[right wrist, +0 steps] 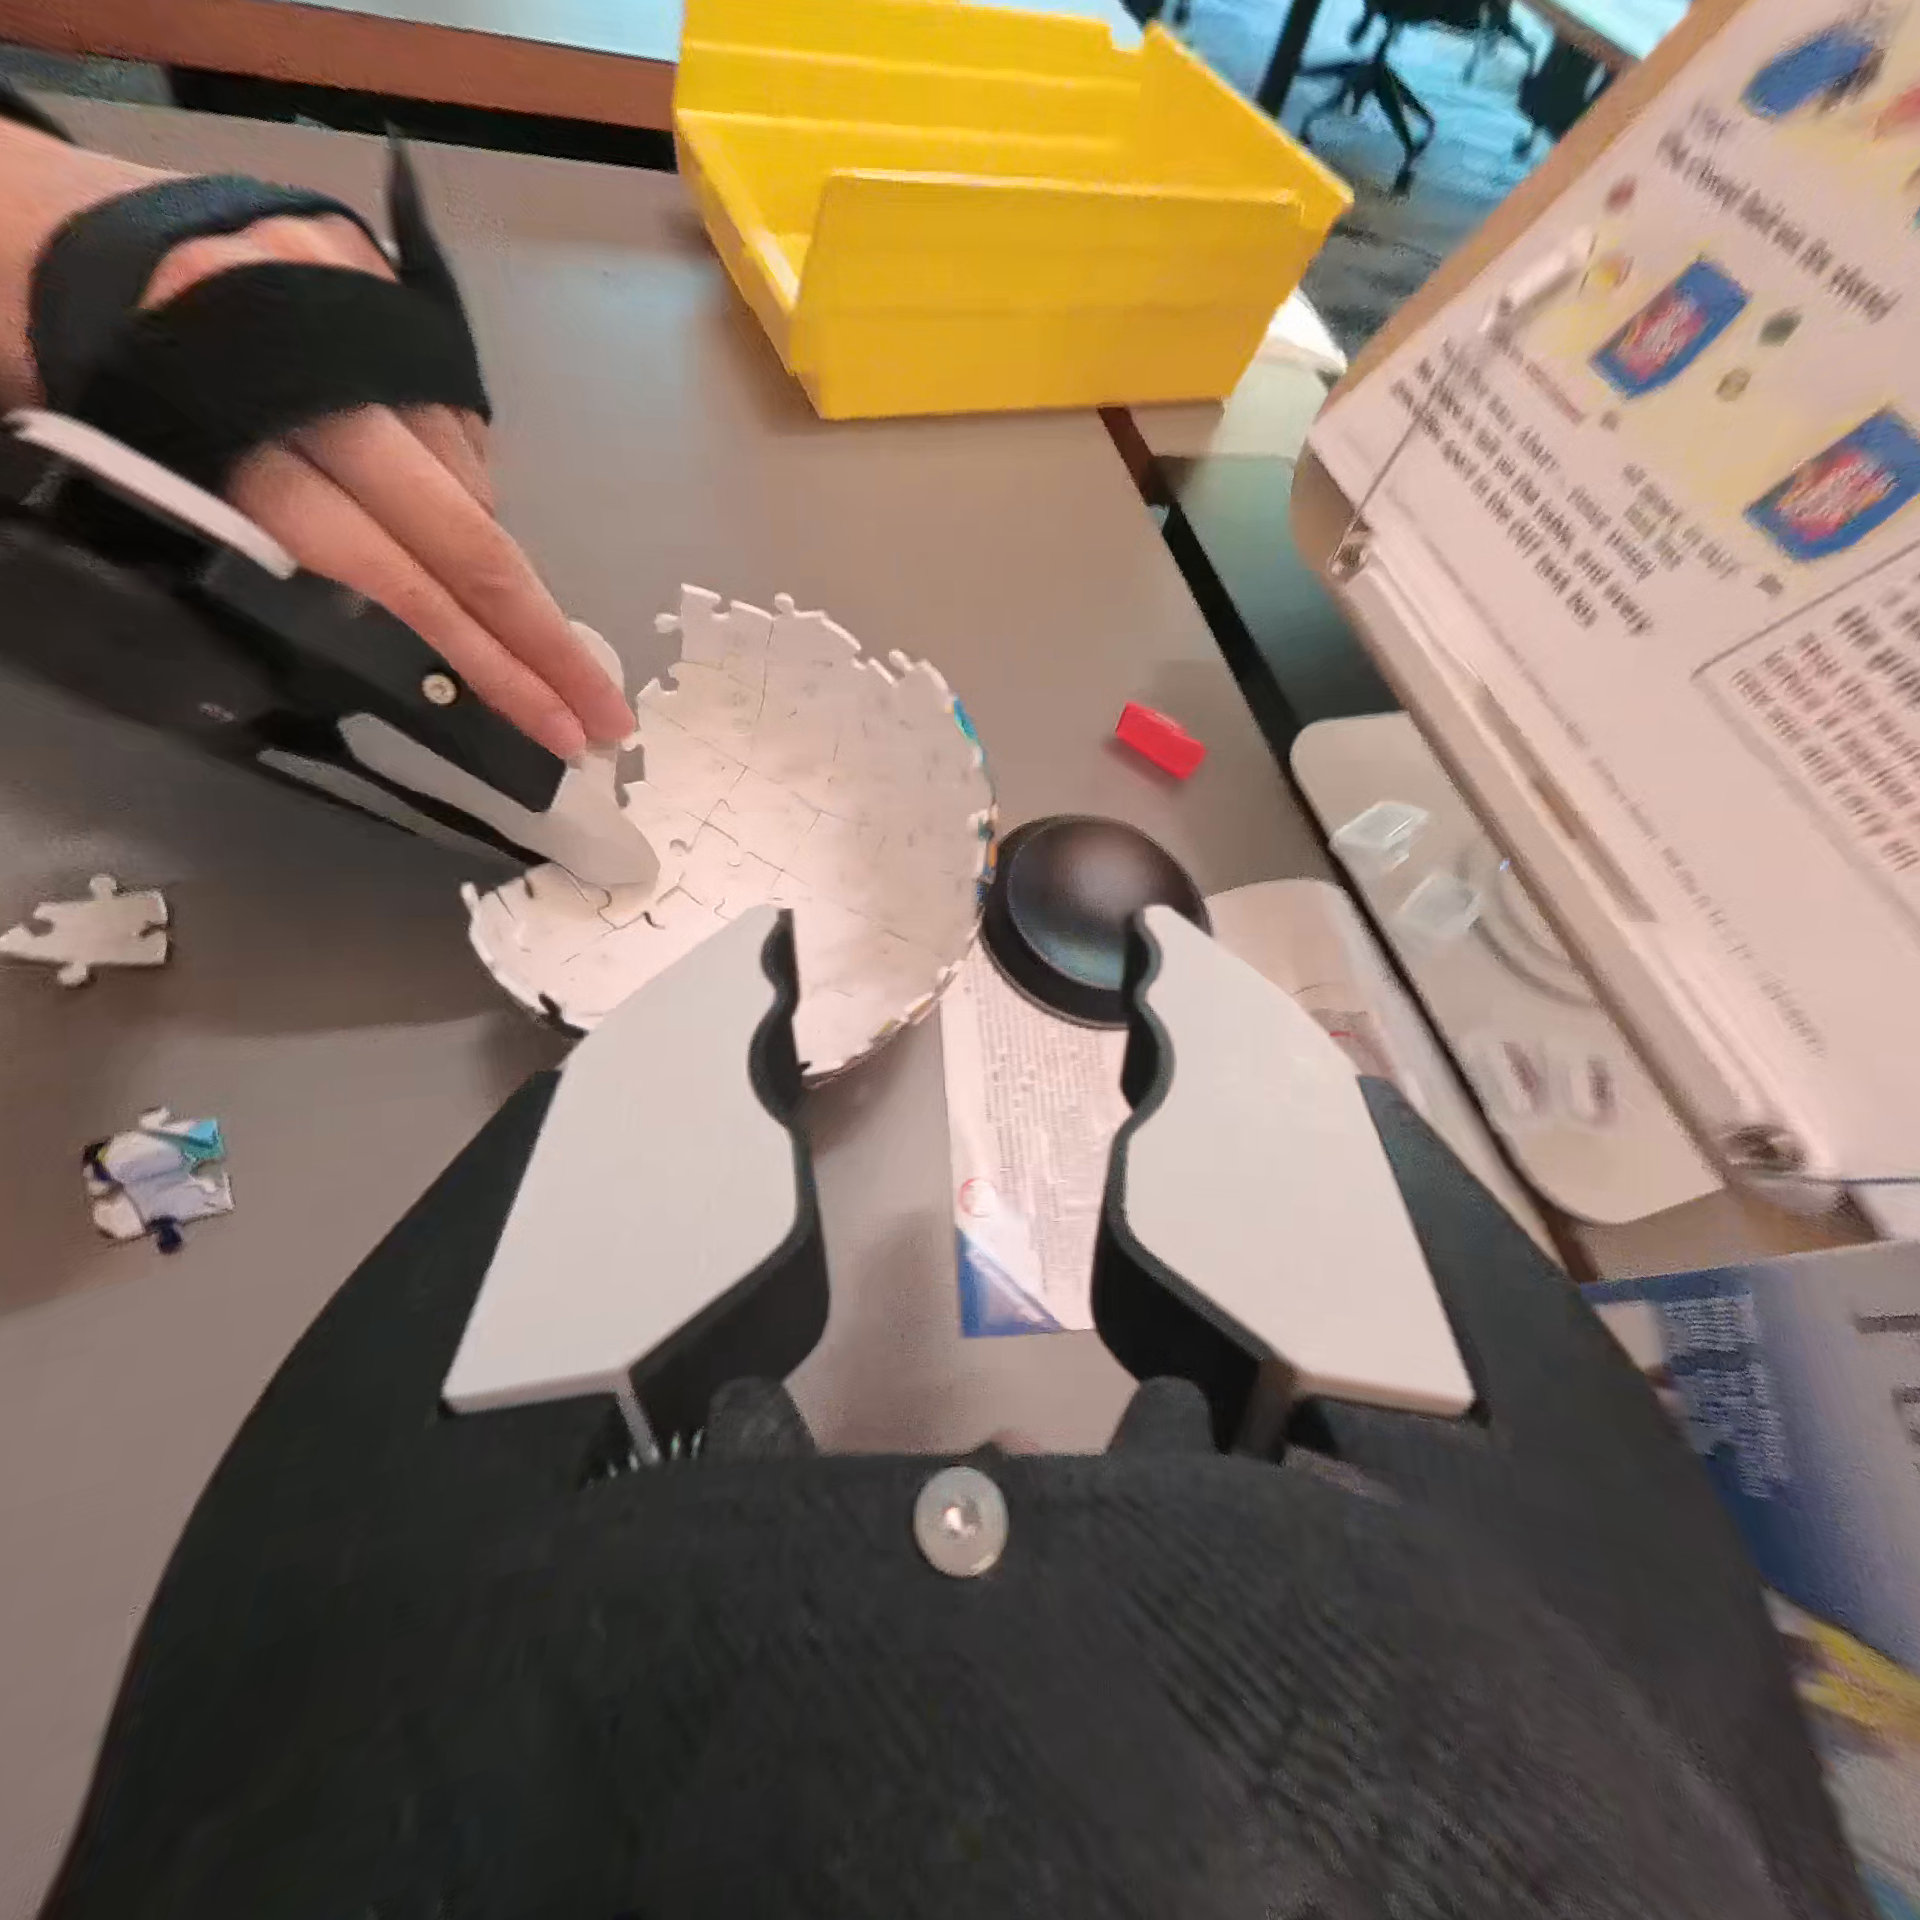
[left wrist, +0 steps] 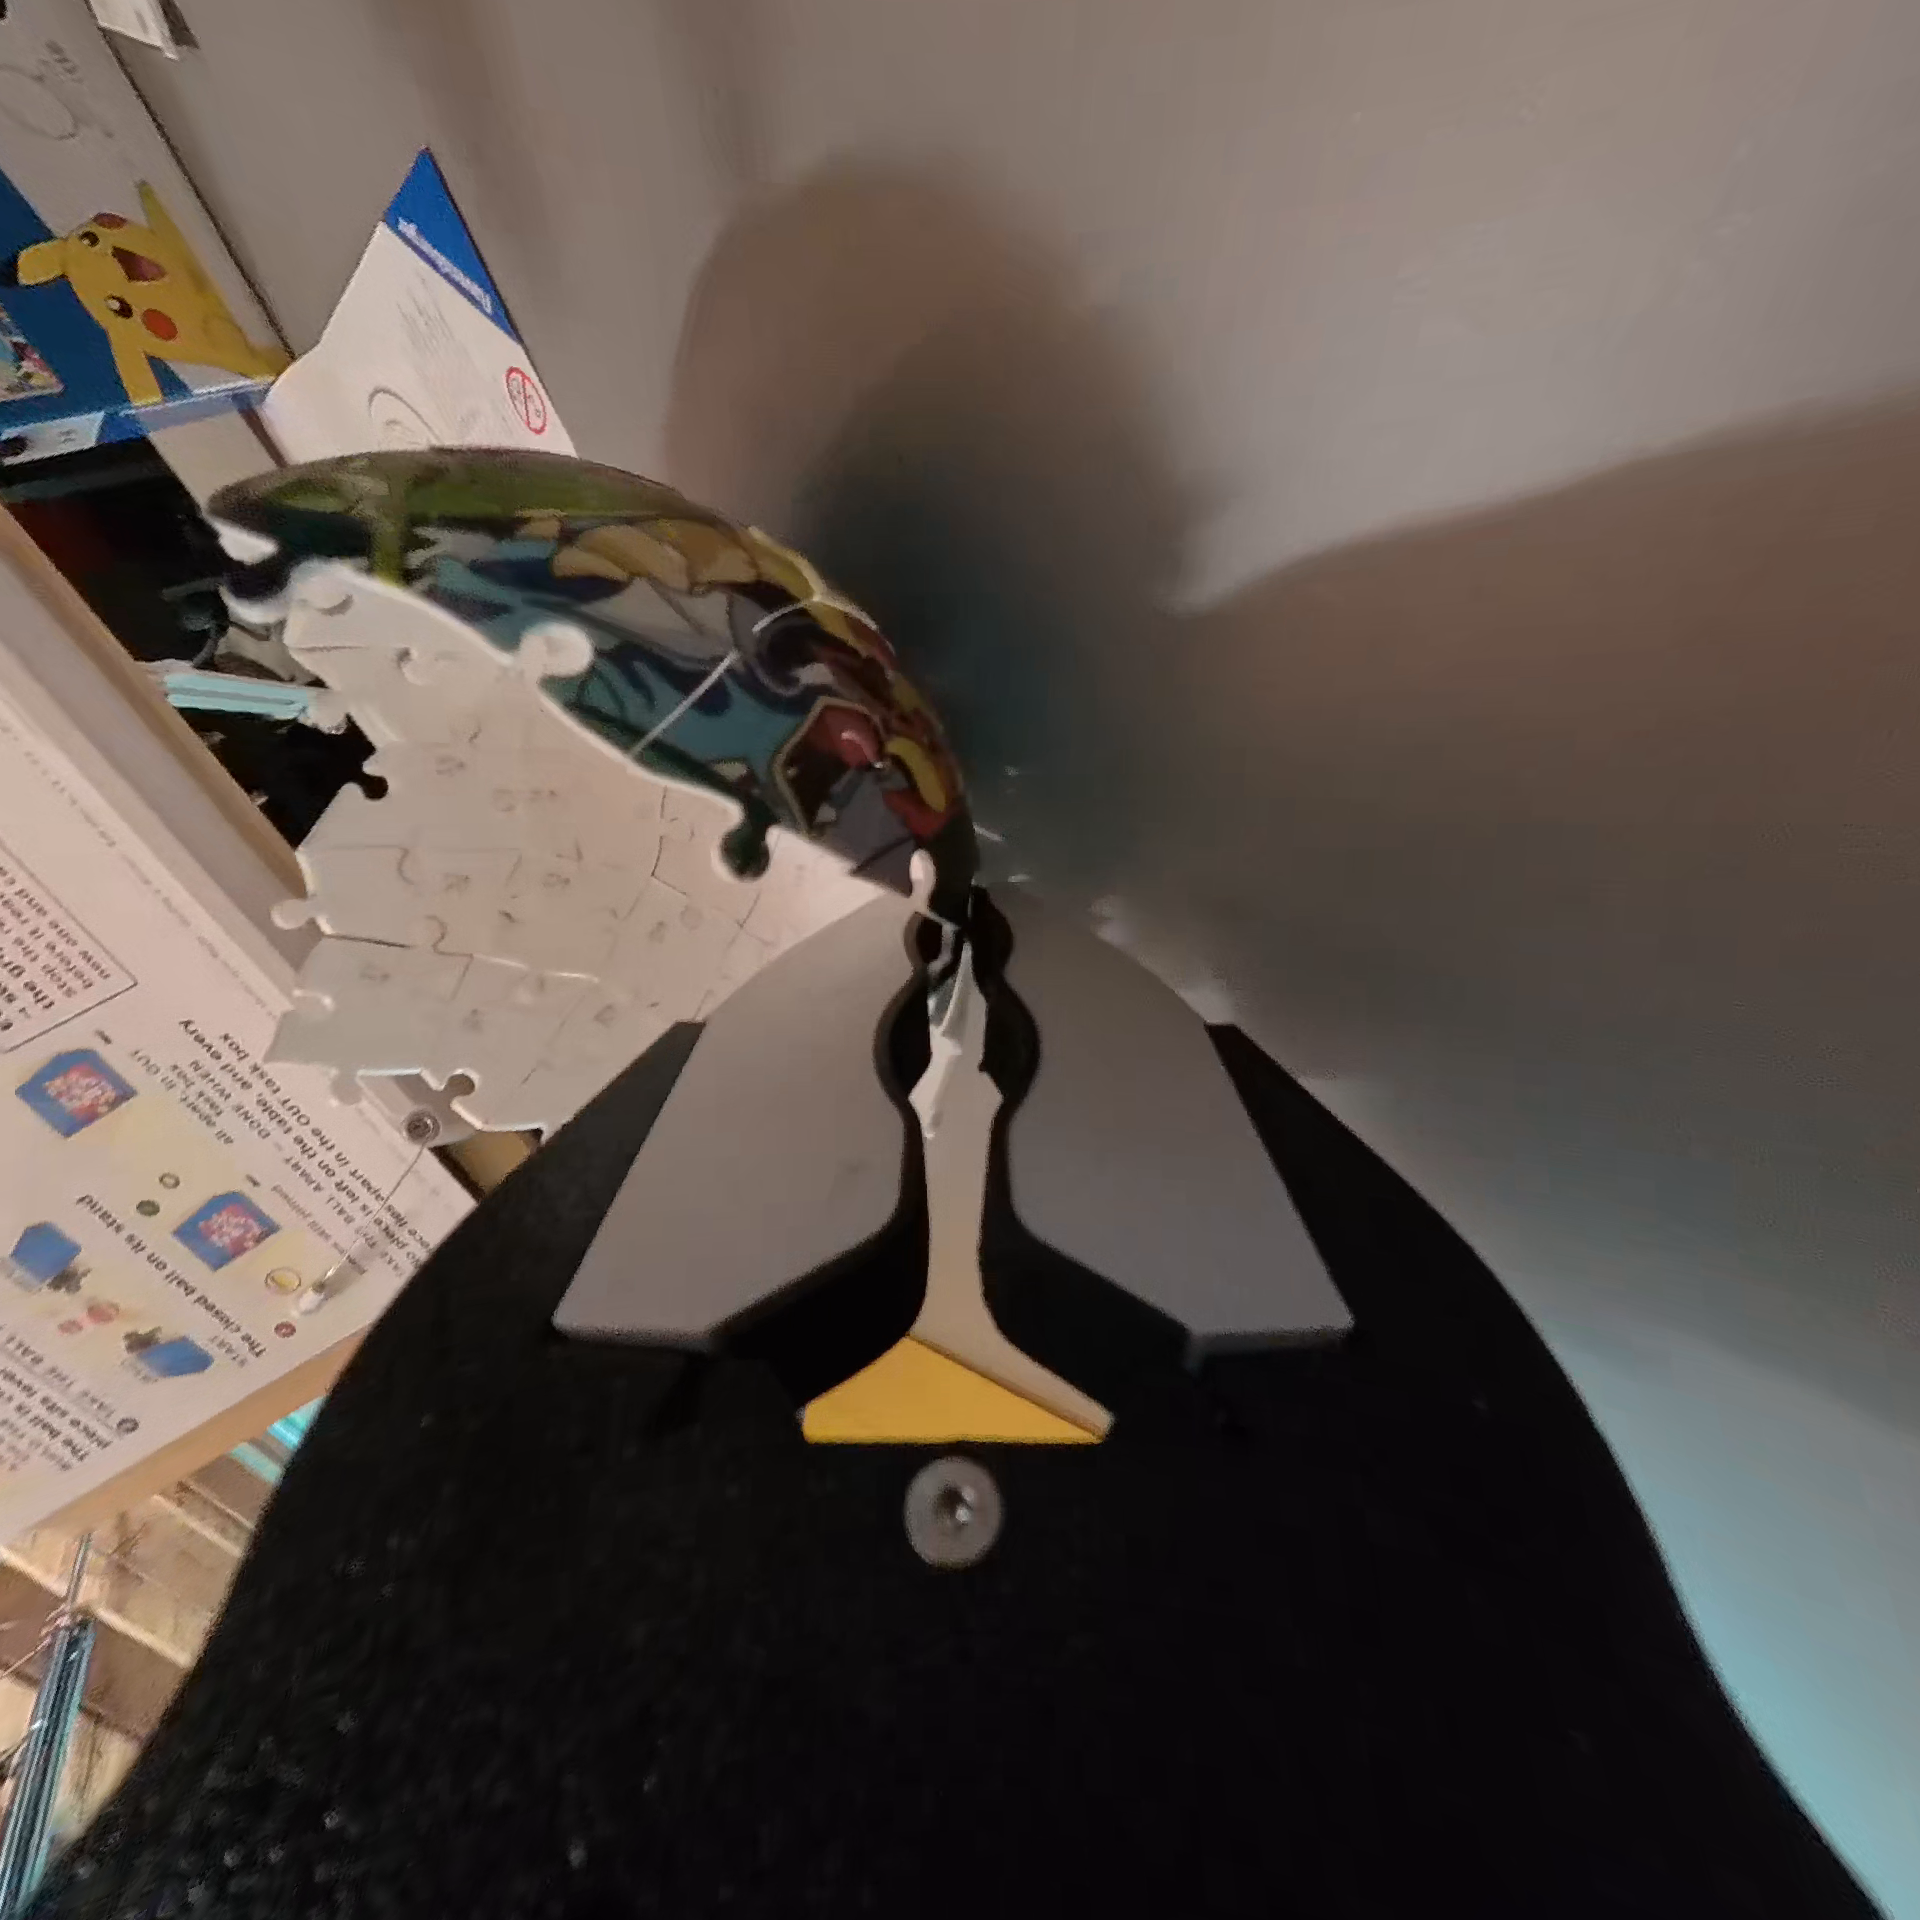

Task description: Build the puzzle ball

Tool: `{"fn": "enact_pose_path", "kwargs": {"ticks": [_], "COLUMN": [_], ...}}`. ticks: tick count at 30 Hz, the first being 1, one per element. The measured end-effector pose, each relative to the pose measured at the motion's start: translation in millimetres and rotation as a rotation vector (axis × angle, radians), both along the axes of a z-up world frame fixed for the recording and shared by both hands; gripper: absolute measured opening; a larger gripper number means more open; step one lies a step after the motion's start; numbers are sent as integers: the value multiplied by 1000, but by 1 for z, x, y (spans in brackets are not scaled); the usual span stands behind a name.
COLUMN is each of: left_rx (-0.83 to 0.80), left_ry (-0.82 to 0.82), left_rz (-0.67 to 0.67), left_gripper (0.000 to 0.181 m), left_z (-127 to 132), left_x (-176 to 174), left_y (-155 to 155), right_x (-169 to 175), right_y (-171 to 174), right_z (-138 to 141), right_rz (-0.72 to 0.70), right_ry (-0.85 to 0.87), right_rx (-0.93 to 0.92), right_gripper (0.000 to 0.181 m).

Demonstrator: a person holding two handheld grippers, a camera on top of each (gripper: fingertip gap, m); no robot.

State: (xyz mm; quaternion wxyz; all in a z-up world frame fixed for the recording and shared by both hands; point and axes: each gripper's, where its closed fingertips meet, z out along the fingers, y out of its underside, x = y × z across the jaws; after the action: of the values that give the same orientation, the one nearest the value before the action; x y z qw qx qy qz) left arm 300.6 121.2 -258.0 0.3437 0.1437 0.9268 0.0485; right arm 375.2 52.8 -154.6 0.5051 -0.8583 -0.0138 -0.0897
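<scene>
White-lined half ball [right wrist: 790, 821] (edge) | left hand-held gripper [left wrist: 951, 935] clamps | right hand-held gripper [right wrist: 961, 966] agape

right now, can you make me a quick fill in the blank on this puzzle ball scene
1. The left gripper is shut on the rim of the half-built ____.
2. The right gripper's jaws are ____.
3. The bin at the back of the table is ____.
4. The small block by the black stand is ____.

Missing: ball; open; yellow; red

I see a grey counter [right wrist: 644, 436]. On it: yellow bin [right wrist: 1018, 270], red block [right wrist: 1158, 740], black stand [right wrist: 1091, 914], leaflet [right wrist: 1023, 1122], two loose pieces [right wrist: 88, 928] [right wrist: 156, 1174], half-built ball [right wrist: 790, 821].
</scene>
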Motion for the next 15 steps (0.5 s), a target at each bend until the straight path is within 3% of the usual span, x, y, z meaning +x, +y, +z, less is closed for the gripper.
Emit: {"fn": "enact_pose_path", "kwargs": {"ticks": [1,6,9,15], "left_rx": [-1,19,39,41], "left_ry": [-12,-48,-67,-107], "left_rz": [3,21,25,31], "left_gripper": [4,4,4,4], "left_z": [-1,-3,-5,-6], "left_x": [0,-3,-5,-5], "left_y": [0,1,3,3], "right_x": [-3,17,9,2], "right_y": [4,26,43,47], "right_z": [-8,-26,-27,-44], "right_rz": [-11,-192,-142,-96], "right_ry": [26,39,59,-102], "right_rx": [-20,-72,-75,-225], "right_gripper": [65,63,52,26]}}
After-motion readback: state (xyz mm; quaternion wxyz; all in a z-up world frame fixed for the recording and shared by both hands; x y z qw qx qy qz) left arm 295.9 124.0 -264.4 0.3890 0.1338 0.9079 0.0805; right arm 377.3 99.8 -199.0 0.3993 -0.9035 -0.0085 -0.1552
